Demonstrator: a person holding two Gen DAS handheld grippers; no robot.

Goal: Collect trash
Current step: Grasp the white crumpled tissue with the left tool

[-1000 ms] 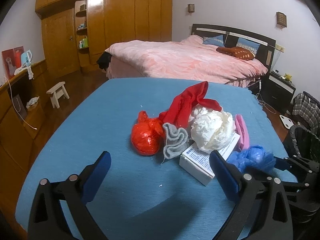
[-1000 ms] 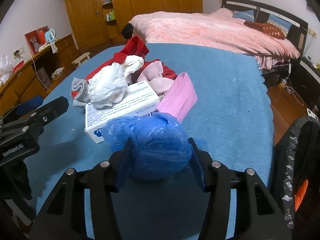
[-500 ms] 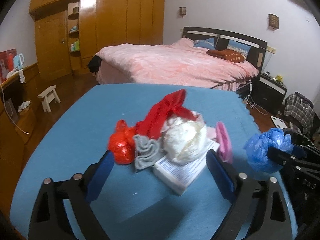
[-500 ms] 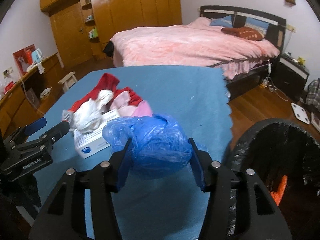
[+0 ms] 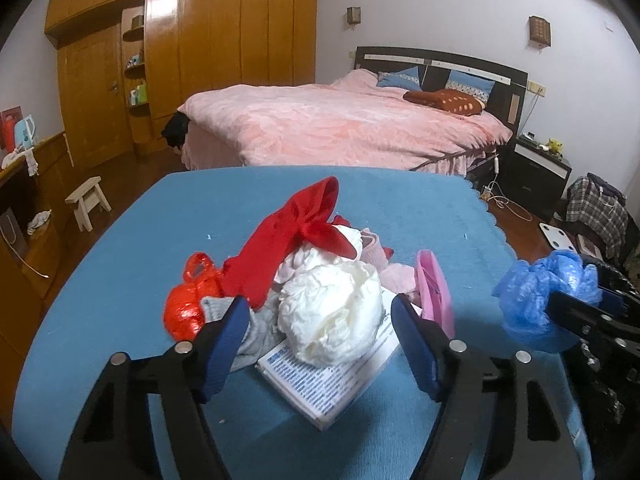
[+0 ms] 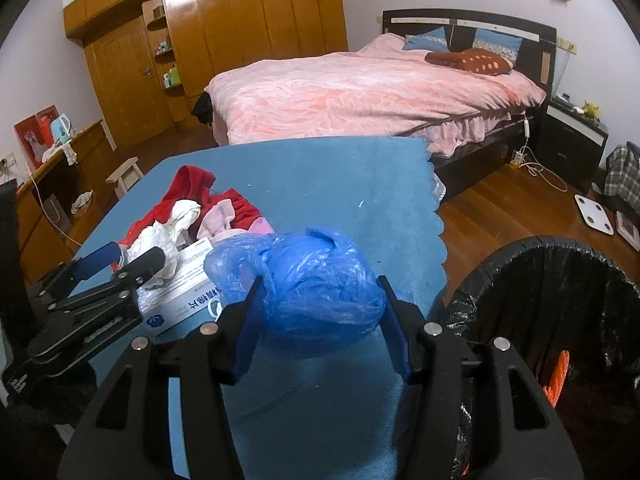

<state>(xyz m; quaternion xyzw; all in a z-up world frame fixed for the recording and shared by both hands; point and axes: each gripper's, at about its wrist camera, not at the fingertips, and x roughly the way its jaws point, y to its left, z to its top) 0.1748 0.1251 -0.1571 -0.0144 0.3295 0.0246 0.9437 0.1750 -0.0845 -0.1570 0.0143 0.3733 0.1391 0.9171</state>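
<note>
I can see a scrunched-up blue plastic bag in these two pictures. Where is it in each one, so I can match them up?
Left wrist view: the blue bag is at the far right edge, held in the right gripper.
Right wrist view: the blue bag sits at centre, between that gripper's fingers.
Shared landmark: the white printed box on the blue table.

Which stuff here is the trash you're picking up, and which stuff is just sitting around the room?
For the job:
- blue plastic bag, held in the right gripper
- black bin
- crumpled white paper
- red plastic bag
- left gripper, open over the pile

Just lying about:
- bed
- wooden stool
- white scale
- wardrobe
</note>
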